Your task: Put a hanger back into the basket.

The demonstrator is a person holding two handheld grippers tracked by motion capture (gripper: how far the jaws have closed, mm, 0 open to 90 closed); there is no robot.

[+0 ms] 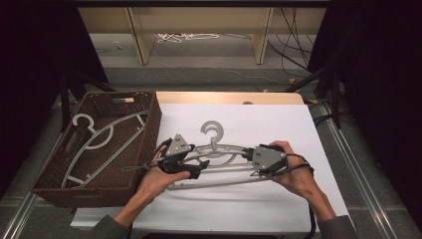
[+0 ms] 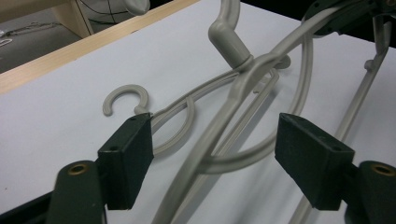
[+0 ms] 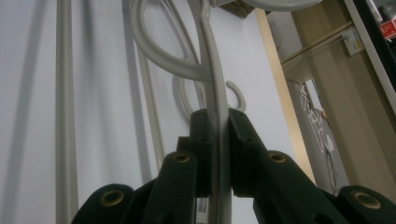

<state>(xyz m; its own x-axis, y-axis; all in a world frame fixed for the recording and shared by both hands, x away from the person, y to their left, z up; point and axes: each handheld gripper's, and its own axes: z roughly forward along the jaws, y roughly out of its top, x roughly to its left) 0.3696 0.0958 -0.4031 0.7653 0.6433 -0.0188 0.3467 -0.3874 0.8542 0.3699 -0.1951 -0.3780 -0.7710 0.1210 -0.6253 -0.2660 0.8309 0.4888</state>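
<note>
Right gripper [image 3: 217,121] clamps hanger [image 1: 219,162] arm, steadying it; left gripper [image 2: 215,154] fingers wide astride other arm, ungripped, above worktop [image 1: 278,124].

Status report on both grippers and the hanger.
Right gripper shut on grey plastic hanger. Left gripper open, jaws astride its arm. Second hanger lies beneath.

No legible text, labels, brands or numbers anywhere. Small red-white sign [image 3: 388,29] at top right edge of right gripper view, on dark frame, too small and blurred to read.
</note>
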